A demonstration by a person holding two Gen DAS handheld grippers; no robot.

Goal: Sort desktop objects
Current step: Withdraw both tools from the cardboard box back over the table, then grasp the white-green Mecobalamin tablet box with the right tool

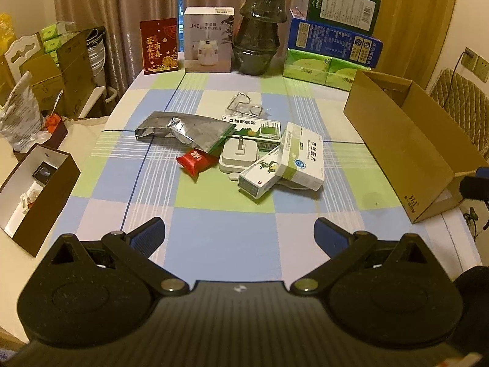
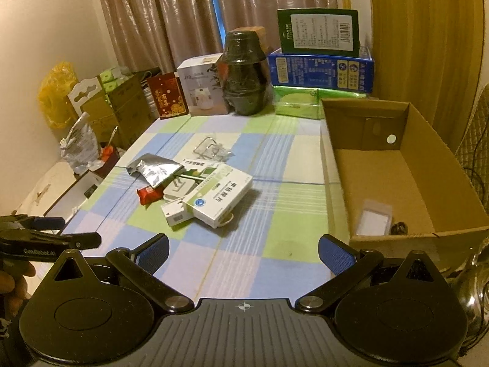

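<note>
We see a matt checked cloth (image 1: 214, 214) over the table, a crinkled, shiny foil pouch (image 1: 183, 130), a glossy red wrapper (image 1: 195, 160) and smooth printed cardboard medicine boxes (image 1: 302, 156). The open carton (image 2: 406, 165) is plain matt brown cardboard. A bent wire piece (image 1: 244, 104) looks metallic. Each tool's pads (image 1: 149, 235) are blue, finely textured rubber on matt black plastic.

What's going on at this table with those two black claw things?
A person is holding two grippers to sort a heap of small items. Both the left gripper and right gripper are open and empty, above the checked tablecloth. The medicine boxes, foil pouch and red packet lie untouched; the cardboard box waits on the right.
</note>
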